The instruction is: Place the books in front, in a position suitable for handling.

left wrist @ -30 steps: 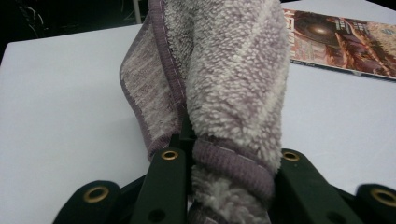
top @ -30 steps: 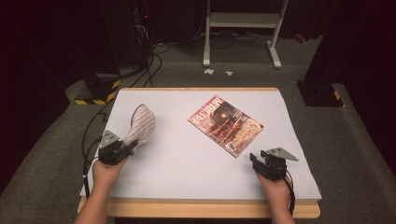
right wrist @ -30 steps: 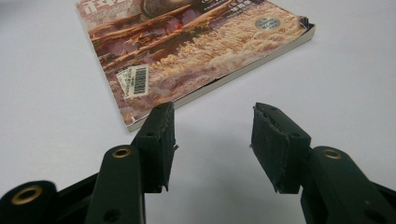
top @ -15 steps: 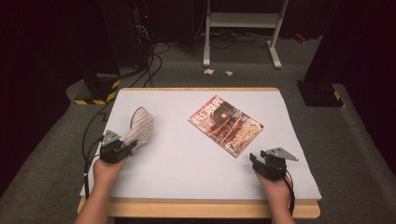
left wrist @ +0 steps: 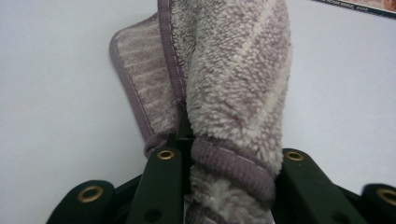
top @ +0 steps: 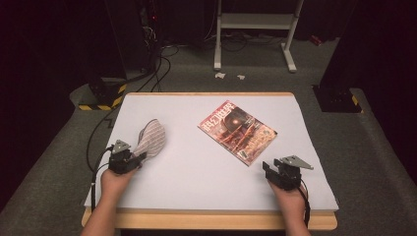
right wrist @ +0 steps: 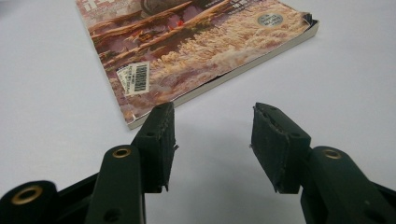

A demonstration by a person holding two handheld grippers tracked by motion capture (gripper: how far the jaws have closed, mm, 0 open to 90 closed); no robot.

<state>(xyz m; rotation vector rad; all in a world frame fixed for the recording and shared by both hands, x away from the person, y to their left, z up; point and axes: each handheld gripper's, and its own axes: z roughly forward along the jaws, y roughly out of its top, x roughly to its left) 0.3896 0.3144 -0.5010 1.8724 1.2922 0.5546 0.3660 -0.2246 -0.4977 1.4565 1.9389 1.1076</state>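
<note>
A striped grey-purple terry cloth (top: 151, 137) lies on the white-covered table (top: 196, 172) at the left, folded over itself. My left gripper (top: 137, 158) is shut on its near end. In the left gripper view the cloth (left wrist: 233, 93) bulges out between the jaws of the left gripper (left wrist: 229, 156) and stretches away over the table. A magazine (top: 237, 129) with a red and tan cover lies flat, turned at an angle, right of centre. My right gripper (top: 268, 169) rests open just short of the magazine's near corner. The right gripper (right wrist: 212, 130) has nothing between its pads, and the magazine (right wrist: 196, 42) lies just beyond them.
A wooden edge (top: 211, 221) runs along the table's front. Beyond the far edge the floor holds cables (top: 157, 59), a white metal stand (top: 255, 29) and a black-and-yellow striped base (top: 101, 101). A dark block (top: 339, 96) sits off the right far corner.
</note>
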